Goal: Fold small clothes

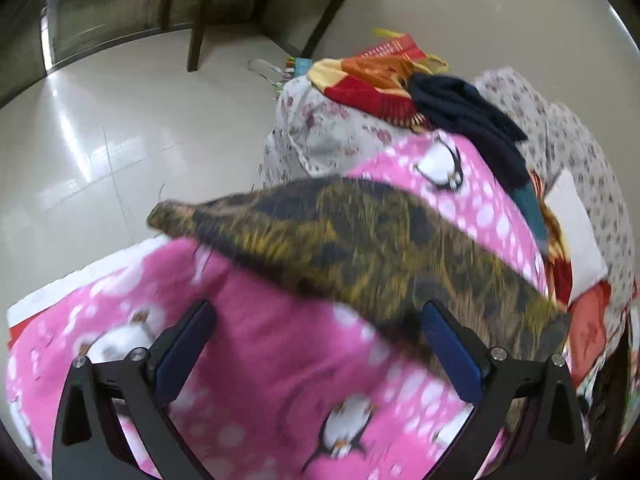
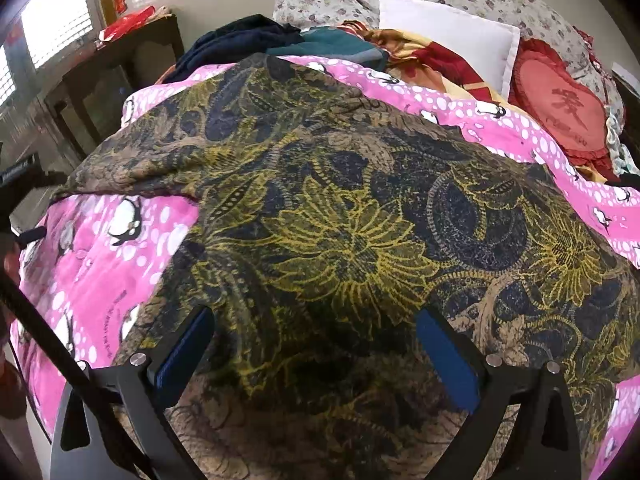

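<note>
- Currently the pink penguin-print blanket [image 2: 100,248] covers the bed and carries the work; its left edge drops toward the tiled floor [image 1: 100,128] in the left wrist view.
- Task item: the dark floral garment [image 2: 340,220], printed in yellow and navy, lies spread across the middle of the blanket, reaching its near edge. One narrow end [image 1: 168,216] points toward the blanket's left edge.
- Step in hand, as a judgement: the garment is laid out but not yet folded; a first fold remains to be started.
- Next move, as a judgement: each gripper needs to close on a garment edge or corner, then carry it across the flat part without dragging the blanket.
- Right gripper [image 2: 316,344]: jaws spread wide, hovering over the near part of the garment, gripping nothing.
- Left gripper [image 1: 316,340]: jaws spread wide over the blanket; the right pad overlaps the garment's edge in the picture, contact cannot be told.
- View difference: the right wrist view shows the garment's full spread, the white pillow [image 2: 448,36] and the red heart cushion [image 2: 560,108] at the far right corner. The left wrist view is motion-blurred, shows the garment only edge-on, and adds the floor and dark chair legs [image 1: 200,20].
- Other clothes [image 1: 460,108] are piled at the blanket's far edge.
</note>
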A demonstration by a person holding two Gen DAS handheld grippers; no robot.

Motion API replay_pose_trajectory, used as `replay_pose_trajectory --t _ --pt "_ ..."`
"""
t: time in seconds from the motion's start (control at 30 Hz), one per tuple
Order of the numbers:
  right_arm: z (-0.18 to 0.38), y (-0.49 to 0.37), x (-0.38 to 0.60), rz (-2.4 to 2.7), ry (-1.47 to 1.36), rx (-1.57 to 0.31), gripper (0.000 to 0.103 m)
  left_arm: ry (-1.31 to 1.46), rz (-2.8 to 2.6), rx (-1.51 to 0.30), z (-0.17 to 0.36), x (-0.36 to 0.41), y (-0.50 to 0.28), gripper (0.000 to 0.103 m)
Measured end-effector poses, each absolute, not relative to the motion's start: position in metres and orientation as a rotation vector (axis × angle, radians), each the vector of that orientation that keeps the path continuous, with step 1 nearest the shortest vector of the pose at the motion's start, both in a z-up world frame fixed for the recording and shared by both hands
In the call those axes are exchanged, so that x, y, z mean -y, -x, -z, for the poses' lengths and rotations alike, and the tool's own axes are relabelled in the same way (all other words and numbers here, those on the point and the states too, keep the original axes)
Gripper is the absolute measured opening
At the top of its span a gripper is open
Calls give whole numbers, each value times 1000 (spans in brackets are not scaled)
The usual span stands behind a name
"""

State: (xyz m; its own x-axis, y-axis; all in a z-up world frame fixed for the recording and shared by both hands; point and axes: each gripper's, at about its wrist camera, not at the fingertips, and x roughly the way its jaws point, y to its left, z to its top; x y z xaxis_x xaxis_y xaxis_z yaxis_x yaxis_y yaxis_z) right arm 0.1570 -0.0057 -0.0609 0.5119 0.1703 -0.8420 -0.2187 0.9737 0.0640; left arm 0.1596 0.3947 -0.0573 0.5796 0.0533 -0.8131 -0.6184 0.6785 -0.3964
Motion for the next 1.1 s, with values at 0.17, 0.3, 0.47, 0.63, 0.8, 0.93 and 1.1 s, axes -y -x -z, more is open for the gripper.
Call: replay_pose_trajectory --t 0.17,0.3,0.47,0.63,0.8,0.93,1.1 --pt "63 -159 19 -233 -8 -1016 103 714 -547 -809 59 -406 -169 60" --pt "57 -155 31 -236 -51 -997 103 750 -512 -783 51 -418 -166 5" --pt "42 -148 57 -216 -123 -958 103 676 -455 -725 12 -399 -166 5" --pt "29 -141 96 -184 -216 -925 103 547 -336 -665 -38 -338 -173 5" --pt "15 -130 138 -102 -234 -882 103 362 -132 -626 -80 -221 -186 5" --pt "10 -122 181 -24 -288 -858 103 230 59 -660 -78 -106 -194 5" --pt "16 -107 225 68 -329 -864 103 78 327 -818 -22 40 -208 6"
